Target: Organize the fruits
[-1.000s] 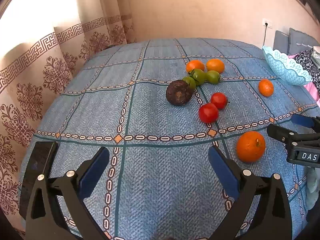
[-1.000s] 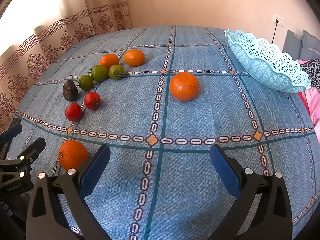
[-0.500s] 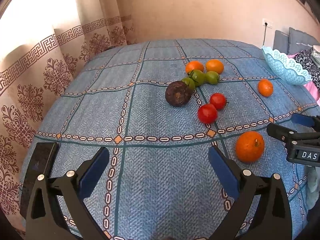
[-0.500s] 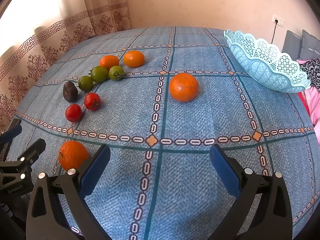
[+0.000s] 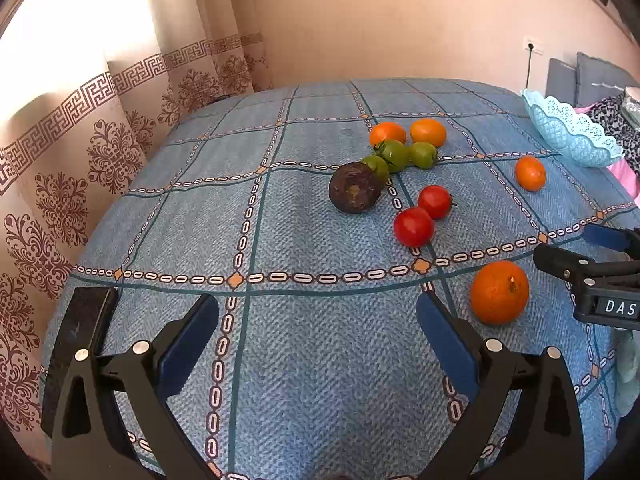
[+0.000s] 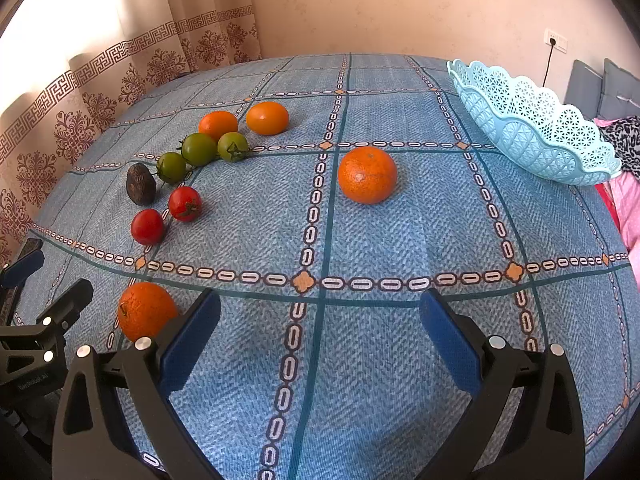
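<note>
Fruit lies loose on a blue patterned cloth (image 5: 312,240). A near orange (image 5: 499,292) sits right of my open, empty left gripper (image 5: 318,332); it also shows in the right wrist view (image 6: 146,311), beside the left finger of my open, empty right gripper (image 6: 320,330). A second orange (image 6: 367,175) lies ahead of the right gripper. Two red tomatoes (image 5: 424,216), three green tomatoes (image 5: 396,155), a dark brown fruit (image 5: 354,193) and two far oranges (image 5: 408,133) cluster mid-table. A light blue lattice basket (image 6: 532,128) stands empty at the far right.
A patterned curtain (image 5: 80,152) hangs along the left edge of the table. A dark phone-like slab (image 5: 80,344) lies at the near left edge. Pink and leopard-print fabric (image 6: 624,184) lies beyond the basket. A wall with a socket (image 6: 556,42) is behind.
Both grippers have drifted slightly; the fruit sits a little differently in each view. Nothing was picked up or let go.
</note>
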A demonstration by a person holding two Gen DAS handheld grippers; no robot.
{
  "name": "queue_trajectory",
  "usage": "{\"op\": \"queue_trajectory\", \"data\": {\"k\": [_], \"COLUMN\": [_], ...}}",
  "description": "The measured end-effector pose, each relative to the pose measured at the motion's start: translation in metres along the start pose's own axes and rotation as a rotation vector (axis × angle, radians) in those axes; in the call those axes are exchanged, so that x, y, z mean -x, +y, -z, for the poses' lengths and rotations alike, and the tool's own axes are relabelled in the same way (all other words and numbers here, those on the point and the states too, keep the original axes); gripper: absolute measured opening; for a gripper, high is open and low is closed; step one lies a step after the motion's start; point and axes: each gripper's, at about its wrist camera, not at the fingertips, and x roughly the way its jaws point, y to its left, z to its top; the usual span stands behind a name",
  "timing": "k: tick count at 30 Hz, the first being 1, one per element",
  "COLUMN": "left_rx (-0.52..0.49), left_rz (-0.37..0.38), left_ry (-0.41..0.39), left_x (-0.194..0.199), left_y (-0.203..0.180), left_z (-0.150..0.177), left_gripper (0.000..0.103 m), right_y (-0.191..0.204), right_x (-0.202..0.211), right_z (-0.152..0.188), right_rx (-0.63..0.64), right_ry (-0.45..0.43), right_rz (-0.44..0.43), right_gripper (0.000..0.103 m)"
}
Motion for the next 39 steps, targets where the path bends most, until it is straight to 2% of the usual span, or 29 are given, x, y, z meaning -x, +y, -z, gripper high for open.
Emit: {"op": "queue_trajectory", "data": {"k": [12, 15, 21, 28, 39], "left_rx": [0.021, 0.02, -0.008, -0.075, -0.111], "left_rz": [0.019, 0.023, 0.048, 0.116, 0.197], "left_ry": [-0.005, -0.01, -0.05, -0.115, -0.038], "left_x": [0.0, 0.004, 0.02, 0.035, 0.017], "left_y": [0.001, 0.001, -0.006, -0.035, -0.071], "left_z": [-0.001, -0.002, -0.01, -0.017, -0.025], "left_gripper": [0.098, 0.098, 0.098, 0.098, 0.098], "right_y": [-0.001, -0.004, -0.027, -0.05, -0.039], "right_x": [0.002, 0.011, 0.031, 0.026, -0.011], "right_z": [-0.001, -0.005, -0.021, -0.04, -0.068], "right_rx": [-0.002, -0.007, -0.052, -0.102, -0.037], "right_ry": [-0.001, -0.025, -0.099, -0.076, -0.008], "right_rz": [-0.005, -0.007, 0.003, -0.021, -0.039], "right_gripper": [0.101, 0.101, 0.101, 0.101, 0.101]}}
